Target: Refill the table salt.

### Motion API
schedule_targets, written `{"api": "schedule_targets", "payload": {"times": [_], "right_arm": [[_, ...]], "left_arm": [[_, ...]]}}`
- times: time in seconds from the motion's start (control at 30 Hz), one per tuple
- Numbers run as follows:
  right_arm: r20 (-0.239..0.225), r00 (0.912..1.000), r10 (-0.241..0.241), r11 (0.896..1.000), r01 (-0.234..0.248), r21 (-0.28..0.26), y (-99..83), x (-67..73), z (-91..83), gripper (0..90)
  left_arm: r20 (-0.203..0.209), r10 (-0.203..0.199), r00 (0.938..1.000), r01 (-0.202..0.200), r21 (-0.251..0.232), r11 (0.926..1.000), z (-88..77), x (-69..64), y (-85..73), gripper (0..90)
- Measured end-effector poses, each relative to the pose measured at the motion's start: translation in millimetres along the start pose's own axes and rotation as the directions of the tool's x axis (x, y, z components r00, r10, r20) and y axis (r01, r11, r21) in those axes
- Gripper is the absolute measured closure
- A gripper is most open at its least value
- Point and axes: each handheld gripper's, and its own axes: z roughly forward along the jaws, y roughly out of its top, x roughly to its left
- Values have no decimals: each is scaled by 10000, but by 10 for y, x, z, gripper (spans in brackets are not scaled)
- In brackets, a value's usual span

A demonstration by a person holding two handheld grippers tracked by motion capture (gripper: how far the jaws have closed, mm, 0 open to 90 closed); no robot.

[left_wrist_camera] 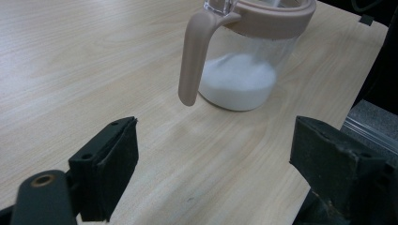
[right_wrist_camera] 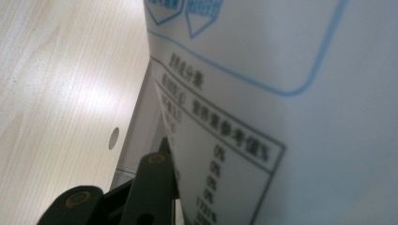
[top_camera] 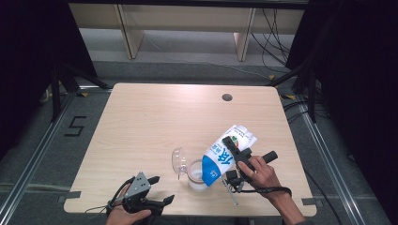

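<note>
In the high view the table [top_camera: 155,122] is evenly lit from above, with soft short shadows, while both sides of the picture stay almost black. The left gripper view is sharp on the jar [left_wrist_camera: 244,56], and a pale glare lies on the wood beside it. In the right gripper view the bag [right_wrist_camera: 291,93] is very near and its print is blurred.
</note>
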Motion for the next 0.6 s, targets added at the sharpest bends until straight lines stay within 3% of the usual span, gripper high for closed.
{"api": "schedule_targets", "payload": {"times": [0.6], "right_arm": [[59,9998,-176,9998,176,49,3,-20,-2,679]], "left_arm": [[-19,0,10000,0,-7,10000,0,-2,0,152]]}}
